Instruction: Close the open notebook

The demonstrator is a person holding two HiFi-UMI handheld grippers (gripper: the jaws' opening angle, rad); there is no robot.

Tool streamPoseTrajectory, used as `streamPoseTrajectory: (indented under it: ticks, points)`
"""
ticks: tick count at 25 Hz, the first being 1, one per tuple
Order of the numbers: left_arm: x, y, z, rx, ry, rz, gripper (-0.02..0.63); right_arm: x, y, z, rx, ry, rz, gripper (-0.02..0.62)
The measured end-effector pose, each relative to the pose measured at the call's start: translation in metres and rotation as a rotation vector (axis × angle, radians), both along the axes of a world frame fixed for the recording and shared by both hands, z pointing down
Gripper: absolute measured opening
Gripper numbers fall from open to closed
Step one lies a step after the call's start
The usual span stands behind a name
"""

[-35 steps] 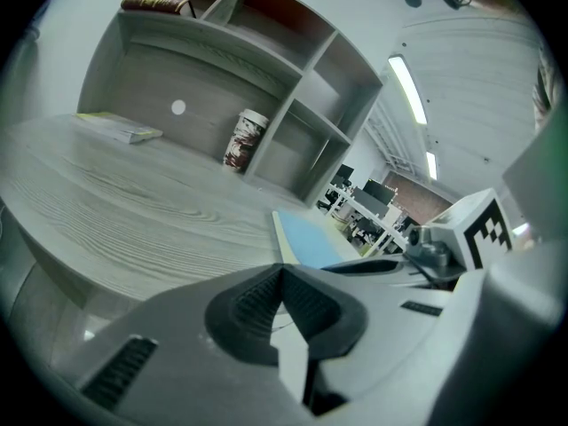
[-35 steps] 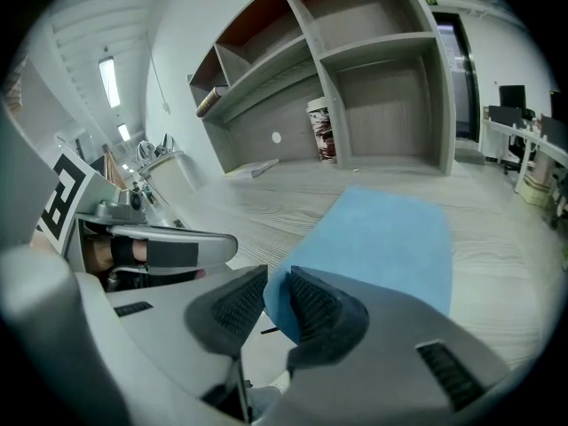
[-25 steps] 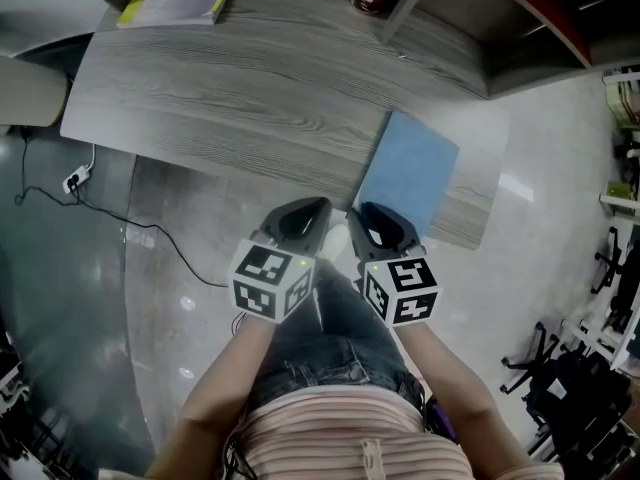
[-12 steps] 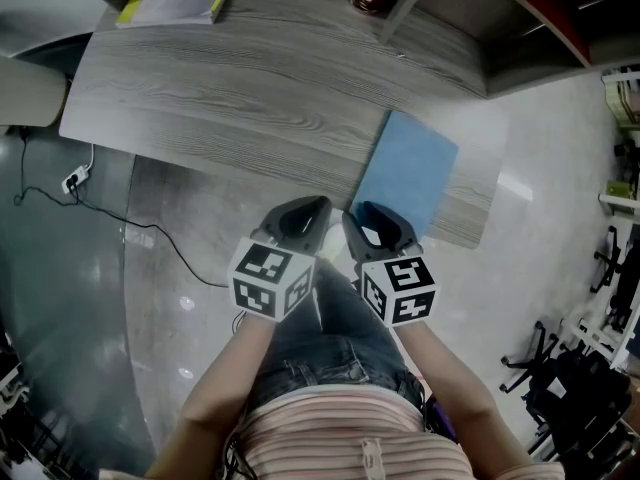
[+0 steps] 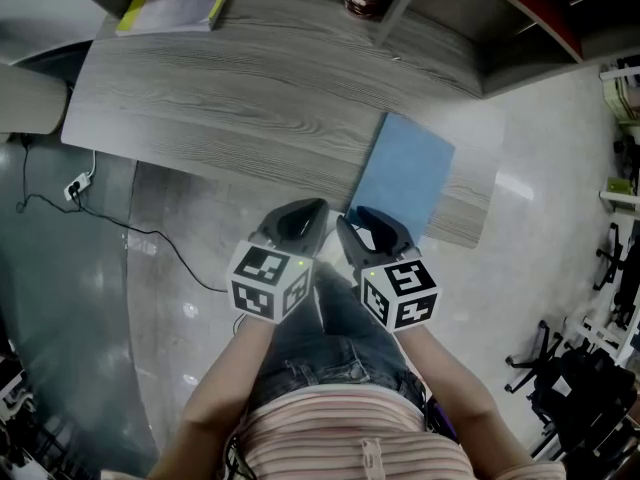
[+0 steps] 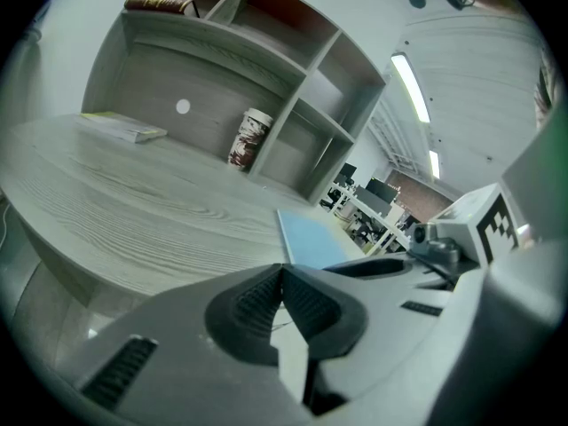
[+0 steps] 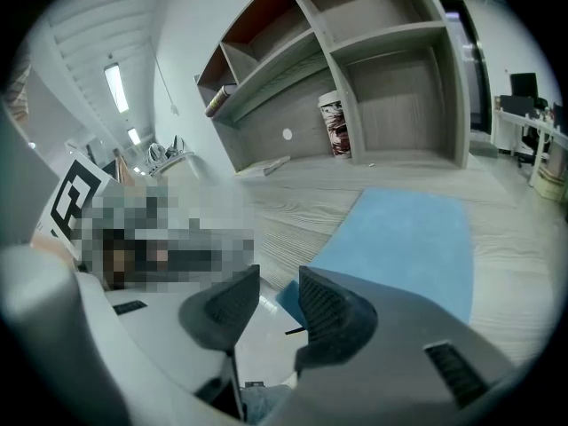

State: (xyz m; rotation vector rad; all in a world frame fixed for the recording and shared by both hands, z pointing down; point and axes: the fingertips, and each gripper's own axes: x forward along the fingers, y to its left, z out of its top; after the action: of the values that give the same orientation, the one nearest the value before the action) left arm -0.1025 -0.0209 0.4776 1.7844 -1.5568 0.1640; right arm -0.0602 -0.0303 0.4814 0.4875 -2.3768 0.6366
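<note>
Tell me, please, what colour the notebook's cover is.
The notebook is light blue, clearest in the right gripper view.

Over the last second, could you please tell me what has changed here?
The right gripper has just been opening its jaws, with nothing between them. The left gripper stays shut, and the blue notebook lies flat on the desk as before.

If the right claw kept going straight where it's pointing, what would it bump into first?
Probably the near corner of the blue notebook, though depth is hard to judge. The right claw has just been opening, with nothing in it.
</note>
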Motion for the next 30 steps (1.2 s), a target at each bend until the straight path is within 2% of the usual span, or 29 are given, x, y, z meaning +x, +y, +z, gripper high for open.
streamPoseTrajectory:
  ticks: [9, 12, 22, 30]
  points:
    - [0.004, -0.003, -0.006, 0.01, -0.022, 0.058, 0.012, 0.008, -0.009, -0.041, 0.024, -0.138, 0.086, 0.054]
    - [0.007, -0.004, -0.008, 0.012, -0.031, 0.073, 0.012, 0.017, -0.014, -0.054, 0.031, -0.184, 0.131, 0.044]
    - [0.022, -0.016, -0.024, 0.048, -0.061, 0.16, 0.012, 0.047, -0.017, -0.059, 0.037, -0.199, 0.254, 0.009]
    - [0.045, -0.026, -0.035, 0.073, -0.073, 0.237, 0.012, 0.07, -0.019, -0.067, 0.088, -0.214, 0.314, 0.009]
